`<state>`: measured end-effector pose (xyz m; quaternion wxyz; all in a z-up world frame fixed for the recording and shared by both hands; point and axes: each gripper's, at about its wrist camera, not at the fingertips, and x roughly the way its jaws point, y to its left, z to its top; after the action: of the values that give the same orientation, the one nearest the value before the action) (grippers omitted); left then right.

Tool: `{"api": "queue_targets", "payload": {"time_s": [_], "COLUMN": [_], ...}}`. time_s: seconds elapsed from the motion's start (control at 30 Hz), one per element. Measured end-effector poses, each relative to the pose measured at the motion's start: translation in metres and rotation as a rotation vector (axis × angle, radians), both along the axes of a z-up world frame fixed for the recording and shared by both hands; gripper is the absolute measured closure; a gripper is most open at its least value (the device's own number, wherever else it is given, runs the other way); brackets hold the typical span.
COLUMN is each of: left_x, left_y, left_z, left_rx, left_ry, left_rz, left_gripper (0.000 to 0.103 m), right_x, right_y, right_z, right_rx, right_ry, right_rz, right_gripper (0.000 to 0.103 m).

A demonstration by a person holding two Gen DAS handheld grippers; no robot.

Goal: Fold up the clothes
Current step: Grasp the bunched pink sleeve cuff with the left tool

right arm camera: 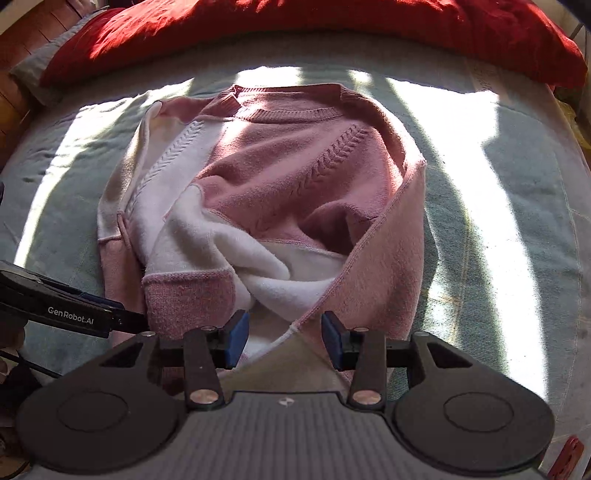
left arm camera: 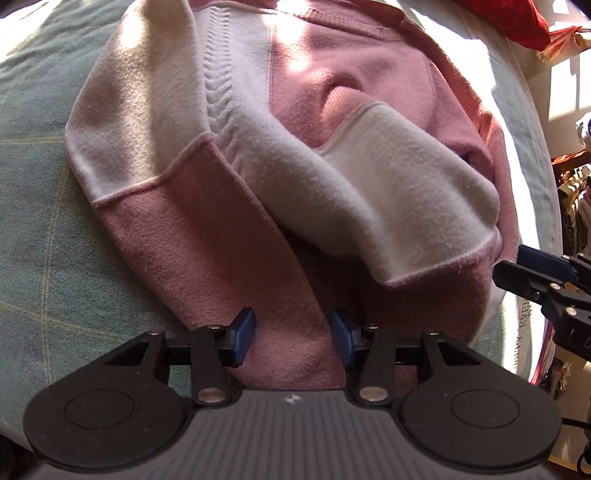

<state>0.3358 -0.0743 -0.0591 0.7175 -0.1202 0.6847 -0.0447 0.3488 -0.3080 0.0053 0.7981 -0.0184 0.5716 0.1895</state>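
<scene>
Two grippers' fingers parted over pink-and-white sweater, gripping nothing, green bedspread beneath

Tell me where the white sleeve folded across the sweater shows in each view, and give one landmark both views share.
Left wrist view: the white sleeve runs diagonally across the centre, its pink cuff at lower right.
Right wrist view: the white sleeve lies left of centre, its pink cuff just above the left pad of the right tool.
Shared landmark: the ribbed neckline at the sweater's top edge.
</scene>
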Motion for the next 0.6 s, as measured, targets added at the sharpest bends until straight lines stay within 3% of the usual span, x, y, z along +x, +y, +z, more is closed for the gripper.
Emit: {"api": "queue_targets", "payload": {"time_s": [0.2,0.27,0.47,0.6], "left_x": [-0.001,-0.003,-0.011,-0.011], "left_y": [-0.011,-0.014,0.002,0.01], "left_z": [-0.013,-0.013,0.001,0.015], "left_rx": [0.075,0.098,0.118,0.19], "left_ry": [0.013,0.008,0.019,-0.012], "left_rz": [-0.009,-0.012,0.033,0.041], "left_gripper": [0.059,0.067,0.073,0.078], "right_x": [0.001,0.001,-0.001,-0.002], "right_y": [-0.006,-0.008,-0.016,-0.017], "right_z": [-0.004,-0.006,-0.01,-0.014], "right_rx": [0.015,0.015,0.029,0.042], "right_ry": [-0.002,0.001,0.006,0.012], "right_rz": [0.025,0.035,0.075,0.098], "right_gripper": [0.054,0.054,0.053,0.053]}}
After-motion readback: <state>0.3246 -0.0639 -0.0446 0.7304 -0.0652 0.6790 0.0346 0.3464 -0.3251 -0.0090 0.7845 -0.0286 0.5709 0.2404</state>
